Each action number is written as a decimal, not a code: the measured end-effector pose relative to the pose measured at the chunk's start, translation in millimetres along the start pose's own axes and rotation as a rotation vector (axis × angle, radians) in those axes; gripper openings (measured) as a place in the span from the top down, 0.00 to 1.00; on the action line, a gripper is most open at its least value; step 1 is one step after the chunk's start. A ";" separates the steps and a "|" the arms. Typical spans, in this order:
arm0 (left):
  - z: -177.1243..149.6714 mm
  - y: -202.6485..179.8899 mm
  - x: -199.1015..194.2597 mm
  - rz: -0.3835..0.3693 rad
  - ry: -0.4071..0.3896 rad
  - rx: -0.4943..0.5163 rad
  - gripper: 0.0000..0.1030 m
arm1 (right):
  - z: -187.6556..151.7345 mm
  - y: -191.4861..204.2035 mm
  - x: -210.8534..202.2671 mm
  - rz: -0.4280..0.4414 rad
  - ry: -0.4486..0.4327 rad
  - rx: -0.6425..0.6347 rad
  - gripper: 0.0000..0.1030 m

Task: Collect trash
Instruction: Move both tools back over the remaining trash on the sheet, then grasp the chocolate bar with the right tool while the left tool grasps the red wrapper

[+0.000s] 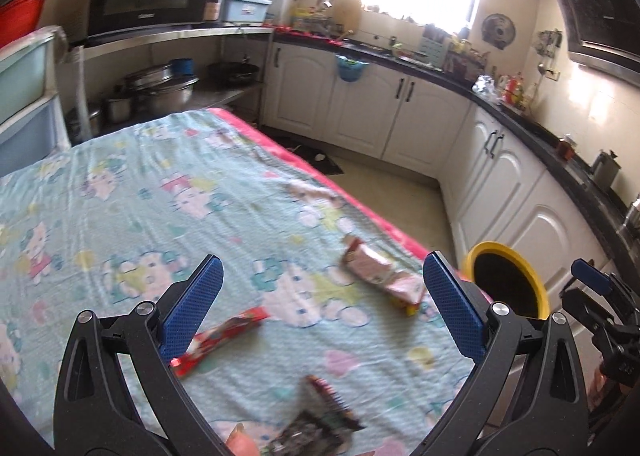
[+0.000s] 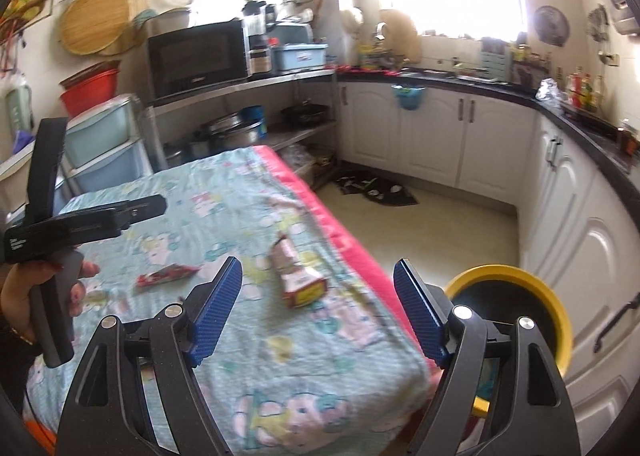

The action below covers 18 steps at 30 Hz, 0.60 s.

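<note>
the left gripper (image 1: 322, 276) hangs over the table with its ribbed blue pads spread wide and nothing between them; the right gripper (image 2: 318, 282) is spread just as wide, also empty. on the soft, wrinkled cartoon-print cloth (image 1: 120, 192) lie three crinkly wrappers: a long red wrapper (image 1: 222, 338) near the left pad, a pink wrapper (image 1: 382, 276) toward the right edge, and a dark wrapper (image 1: 320, 420) nearest, blurred. the cloth's pink hem (image 2: 340, 232) marks the table's right edge. just right of it stands a round yellow-rimmed bin (image 2: 516, 312), mouth open, with bare floor (image 2: 432, 224) beyond.
</note>
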<state>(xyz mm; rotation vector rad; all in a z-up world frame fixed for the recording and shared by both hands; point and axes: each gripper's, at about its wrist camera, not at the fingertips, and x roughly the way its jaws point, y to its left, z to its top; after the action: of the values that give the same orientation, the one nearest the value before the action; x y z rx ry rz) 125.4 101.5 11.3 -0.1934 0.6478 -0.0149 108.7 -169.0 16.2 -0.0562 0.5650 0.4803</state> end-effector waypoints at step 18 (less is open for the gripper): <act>-41.1 78.0 27.4 0.168 0.122 0.012 0.10 | -33.4 79.7 72.5 0.214 0.207 -0.124 0.32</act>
<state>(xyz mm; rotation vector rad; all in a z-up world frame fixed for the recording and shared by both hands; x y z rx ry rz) 118.9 168.9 -51.5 -0.1263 0.7841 0.1317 109.4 -73.7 -44.0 -0.1662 0.7483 0.7232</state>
